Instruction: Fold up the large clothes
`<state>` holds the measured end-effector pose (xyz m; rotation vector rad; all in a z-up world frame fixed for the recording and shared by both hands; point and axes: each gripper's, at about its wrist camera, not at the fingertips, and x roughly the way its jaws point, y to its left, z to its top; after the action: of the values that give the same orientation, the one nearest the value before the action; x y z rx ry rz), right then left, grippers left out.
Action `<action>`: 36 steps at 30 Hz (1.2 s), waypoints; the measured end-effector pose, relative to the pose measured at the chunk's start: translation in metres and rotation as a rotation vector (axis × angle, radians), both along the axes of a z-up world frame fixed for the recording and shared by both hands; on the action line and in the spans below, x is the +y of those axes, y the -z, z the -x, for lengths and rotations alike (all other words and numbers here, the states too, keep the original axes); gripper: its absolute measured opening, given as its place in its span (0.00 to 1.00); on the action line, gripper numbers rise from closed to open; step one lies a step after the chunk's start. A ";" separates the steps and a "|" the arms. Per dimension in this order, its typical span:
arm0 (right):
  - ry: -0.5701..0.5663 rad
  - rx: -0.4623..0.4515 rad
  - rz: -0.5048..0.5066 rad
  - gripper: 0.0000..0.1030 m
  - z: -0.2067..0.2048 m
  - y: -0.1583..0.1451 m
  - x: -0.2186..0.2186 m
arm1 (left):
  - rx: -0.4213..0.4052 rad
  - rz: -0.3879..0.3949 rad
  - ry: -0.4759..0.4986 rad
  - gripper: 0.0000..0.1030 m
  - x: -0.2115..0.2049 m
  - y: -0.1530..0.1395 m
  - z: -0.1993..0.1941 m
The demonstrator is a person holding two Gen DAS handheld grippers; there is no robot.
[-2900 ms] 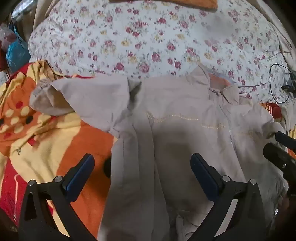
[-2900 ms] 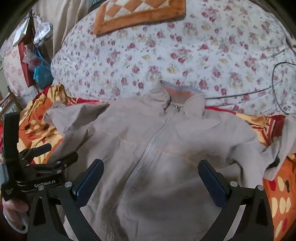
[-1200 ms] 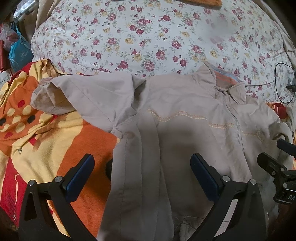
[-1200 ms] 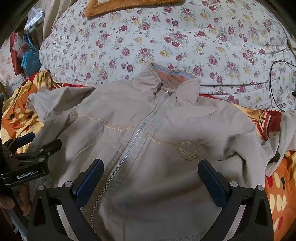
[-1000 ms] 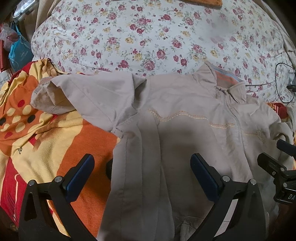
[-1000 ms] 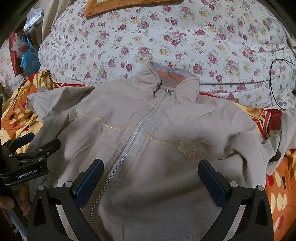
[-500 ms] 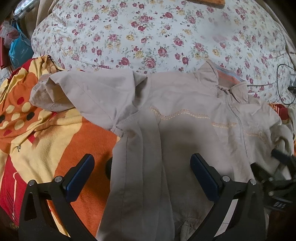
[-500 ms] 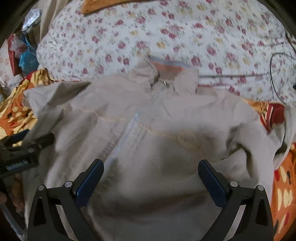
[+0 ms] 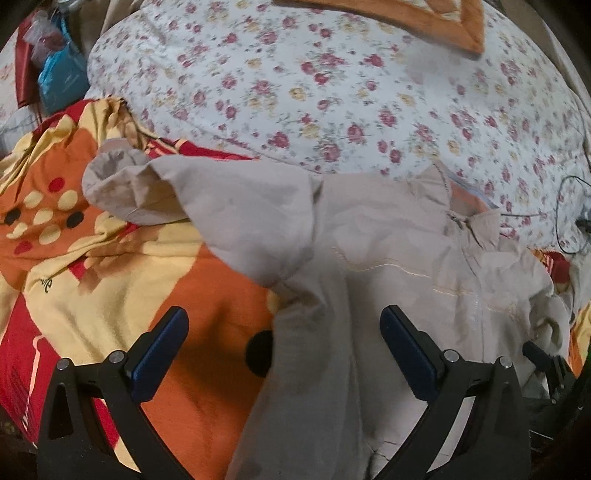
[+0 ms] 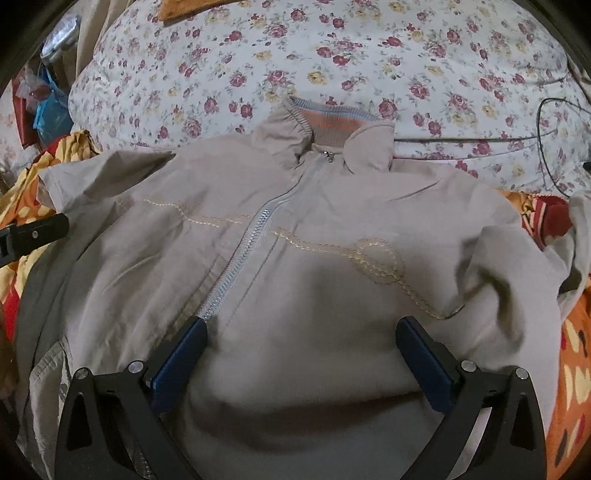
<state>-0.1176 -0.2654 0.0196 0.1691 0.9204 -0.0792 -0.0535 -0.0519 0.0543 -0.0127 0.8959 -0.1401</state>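
Jacket (image 10: 303, 258) lies front-up and zipped on the bed, collar (image 10: 332, 136) toward the floral quilt (image 10: 332, 55), hem toward the cameras. Zipper (image 10: 251, 251) runs diagonally from the collar down toward the right claw's near-left finger. Yellow stitched line crosses the chest, with a loop on the side right of the zipper.

Right claw (image 10: 301, 363): wide open, holding nothing, low over the lower front panel; fabric fills the gap between the fingers. Contact with the cloth: can't tell.

Left claw (image 9: 284, 350): wide open, empty. It straddles the jacket's side edge, with one finger over the orange blanket (image 9: 110, 277) and the other over the beige panel.

Sleeve (image 9: 177, 199) on that side sticks out flat over the blanket, cuff crumpled at the end. The opposite sleeve is bunched and wrinkled at the jacket's far edge in the right view, next to more blanket and a pale cloth at the frame edge.

Around:
- Black cable (image 10: 546, 140) on the quilt beyond the collar; it loops off to the right, clear of the jacket.
- Orange-bordered mat (image 9: 424, 22) on top of the quilt, well apart.
- Blue bag (image 9: 59, 77) and clutter off the bed's left corner.
- Each claw's frame pokes into the other's view at the edge.

Nothing lies on top of the jacket.
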 end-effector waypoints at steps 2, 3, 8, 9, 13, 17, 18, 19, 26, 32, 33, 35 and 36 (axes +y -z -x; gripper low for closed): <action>0.001 -0.004 -0.018 1.00 0.001 0.000 -0.002 | 0.004 -0.009 0.000 1.00 0.000 0.002 -0.001; 0.001 -0.004 -0.020 1.00 0.001 0.000 -0.002 | 0.005 -0.015 0.000 1.00 -0.001 0.003 0.000; 0.001 0.004 -0.026 1.00 0.000 0.001 -0.002 | 0.008 -0.028 0.011 1.00 -0.002 0.005 0.004; 0.000 0.002 -0.032 1.00 0.000 0.001 -0.003 | 0.004 -0.027 0.010 1.00 -0.001 0.005 0.005; 0.000 0.000 -0.030 1.00 0.000 0.001 -0.002 | 0.005 -0.019 0.004 1.00 0.005 0.004 0.005; 0.002 -0.004 -0.031 1.00 0.000 0.002 -0.003 | 0.006 -0.003 -0.014 1.00 0.013 0.002 0.005; 0.002 -0.005 -0.032 1.00 0.001 0.002 -0.003 | 0.007 -0.004 -0.016 1.00 0.013 0.002 0.005; 0.002 -0.005 -0.031 1.00 0.001 0.003 -0.003 | 0.009 -0.006 -0.018 1.00 0.013 0.003 0.005; 0.002 -0.008 -0.038 1.00 0.001 0.004 -0.003 | 0.013 -0.021 -0.020 1.00 0.011 0.006 0.004; 0.002 -0.008 -0.040 1.00 0.001 0.005 -0.003 | 0.015 -0.024 -0.019 1.00 0.013 0.006 0.004; 0.002 -0.006 -0.039 1.00 0.000 0.006 -0.003 | 0.013 -0.025 -0.020 1.00 0.015 0.005 0.005; 0.001 0.006 -0.031 1.00 -0.001 0.006 -0.002 | 0.007 -0.020 -0.029 1.00 0.021 0.003 0.004; -0.001 0.014 -0.026 1.00 -0.002 0.007 -0.001 | 0.005 -0.015 -0.034 1.00 0.024 0.002 0.004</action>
<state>-0.1155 -0.2667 0.0131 0.1925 0.9355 -0.0676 -0.0570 -0.0279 0.0526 -0.0143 0.9016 -0.1013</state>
